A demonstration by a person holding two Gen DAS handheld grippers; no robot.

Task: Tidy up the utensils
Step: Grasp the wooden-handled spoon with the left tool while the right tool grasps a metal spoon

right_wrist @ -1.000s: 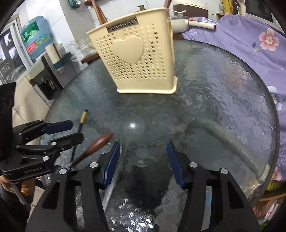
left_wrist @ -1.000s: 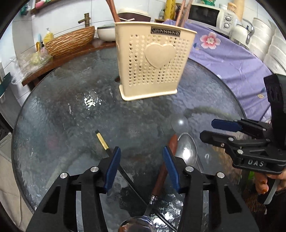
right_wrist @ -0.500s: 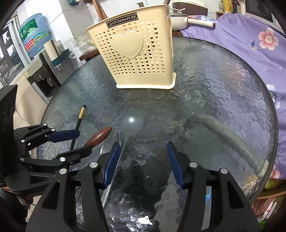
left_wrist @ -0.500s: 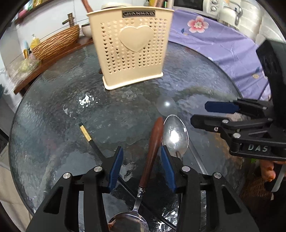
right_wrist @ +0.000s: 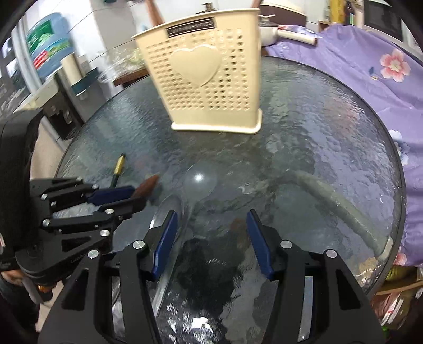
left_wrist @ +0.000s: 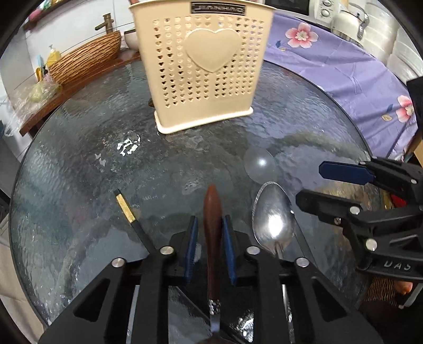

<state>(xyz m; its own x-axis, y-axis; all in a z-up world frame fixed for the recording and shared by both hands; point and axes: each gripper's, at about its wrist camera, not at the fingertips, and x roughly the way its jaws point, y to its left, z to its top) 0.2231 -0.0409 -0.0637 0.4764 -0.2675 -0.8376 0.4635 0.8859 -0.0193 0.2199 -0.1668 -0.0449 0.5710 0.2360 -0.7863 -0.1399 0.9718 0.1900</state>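
Left wrist view: your left gripper (left_wrist: 210, 244) is clamped on the wooden-handled spoon (left_wrist: 212, 232) at lower centre; stiff, light, grip mid-handle since the metal neck looks slippery; right gripper (right_wrist: 210, 242) fingers apart, empty.

This is a home kitchen or dining corner. A round desk (left_wrist: 79, 164) of rippled glass carries a cream perforated cutlery holder (left_wrist: 203, 66) near its far edge. Beyond that edge, a wooden counter (left_wrist: 66, 98) holds a woven basket (left_wrist: 84, 60), a brass tap (left_wrist: 107, 23) and a yellow soap bottle (left_wrist: 53, 55). Past the right edge lies a purple floral cloth (left_wrist: 330, 71), with a microwave (left_wrist: 312, 5) and what looks like a pale kettle (left_wrist: 349, 19) behind it. Off the left edge stands a water dispenser (right_wrist: 50, 50) with its blue bottle.
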